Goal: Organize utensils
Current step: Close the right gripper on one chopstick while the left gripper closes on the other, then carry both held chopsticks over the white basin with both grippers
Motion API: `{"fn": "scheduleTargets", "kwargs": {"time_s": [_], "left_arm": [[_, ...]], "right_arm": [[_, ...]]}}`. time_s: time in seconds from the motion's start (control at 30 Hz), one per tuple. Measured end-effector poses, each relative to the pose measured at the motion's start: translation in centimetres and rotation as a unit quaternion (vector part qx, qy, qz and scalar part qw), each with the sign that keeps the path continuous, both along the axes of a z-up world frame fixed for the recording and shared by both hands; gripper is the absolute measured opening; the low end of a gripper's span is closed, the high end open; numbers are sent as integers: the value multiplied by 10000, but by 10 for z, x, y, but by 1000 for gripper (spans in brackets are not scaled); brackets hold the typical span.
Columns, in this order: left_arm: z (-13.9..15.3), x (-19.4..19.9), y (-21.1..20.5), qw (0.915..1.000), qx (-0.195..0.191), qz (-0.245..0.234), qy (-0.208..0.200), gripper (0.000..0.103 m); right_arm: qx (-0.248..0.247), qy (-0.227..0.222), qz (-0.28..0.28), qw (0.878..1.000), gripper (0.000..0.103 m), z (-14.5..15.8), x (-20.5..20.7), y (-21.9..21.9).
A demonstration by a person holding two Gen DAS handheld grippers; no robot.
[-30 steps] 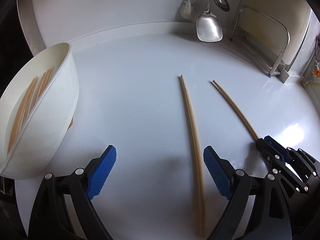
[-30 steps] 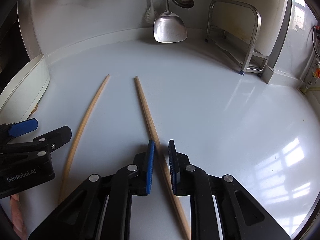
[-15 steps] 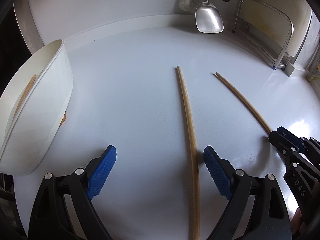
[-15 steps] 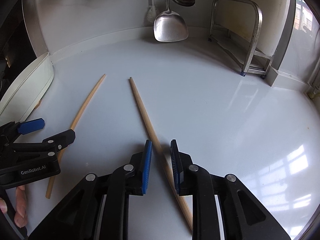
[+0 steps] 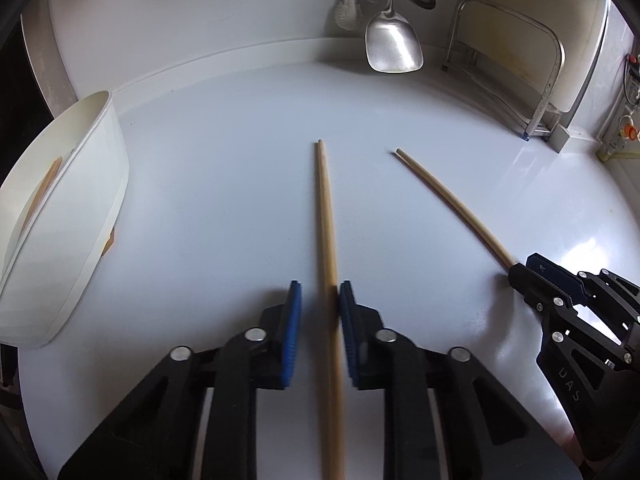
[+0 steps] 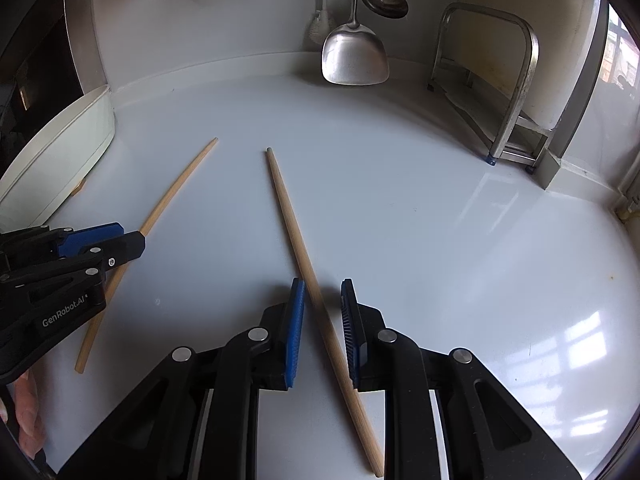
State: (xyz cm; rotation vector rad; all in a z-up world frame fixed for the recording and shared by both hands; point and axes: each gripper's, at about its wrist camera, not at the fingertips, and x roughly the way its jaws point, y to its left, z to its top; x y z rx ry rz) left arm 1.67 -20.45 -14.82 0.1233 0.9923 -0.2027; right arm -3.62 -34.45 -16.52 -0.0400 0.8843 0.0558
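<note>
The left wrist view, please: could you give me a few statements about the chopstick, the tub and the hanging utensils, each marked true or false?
1. A chopstick lies between the left gripper's jaws. True; they have just been closing on it.
2. The white tub stands right of that chopstick. False: it stands to its left.
3. The metal spatula lies flat beside the tub. False: it hangs upright.
4. The tub already holds wooden sticks. True.

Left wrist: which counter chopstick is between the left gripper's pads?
The centre chopstick, running straight between the left gripper's pads; the other chopstick slants right, ending at the right gripper.
</note>
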Motion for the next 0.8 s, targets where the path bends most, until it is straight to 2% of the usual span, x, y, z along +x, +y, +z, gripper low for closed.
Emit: {"fn": "scheduleTargets", "kwargs": {"time_s": [0.03,0.13,0.27,0.4,0.63,0.8], "left_arm": [[0,0,-2,10000,22,-25,13,8],[1,-4,0,9999,-43,-55,98,7],[3,-4,6,9992,-201,-71,328,7],[15,-7,10,9989,-259,-130,365,7],[66,-7,29,9990,-386,-132,160,7],[112,-5,71,9990,-404,100,-183,7]], "right_arm": [[-4,10,3,10000,10,0,0,0],[27,56,6,10000,9,0,0,2],[430,180,-68,9989,6,0,0,-3],[783,306,-197,9963,6,4,-2,-7],[937,178,-179,9953,6,45,-3,8],[898,-24,98,9959,6,89,1,42]]}}
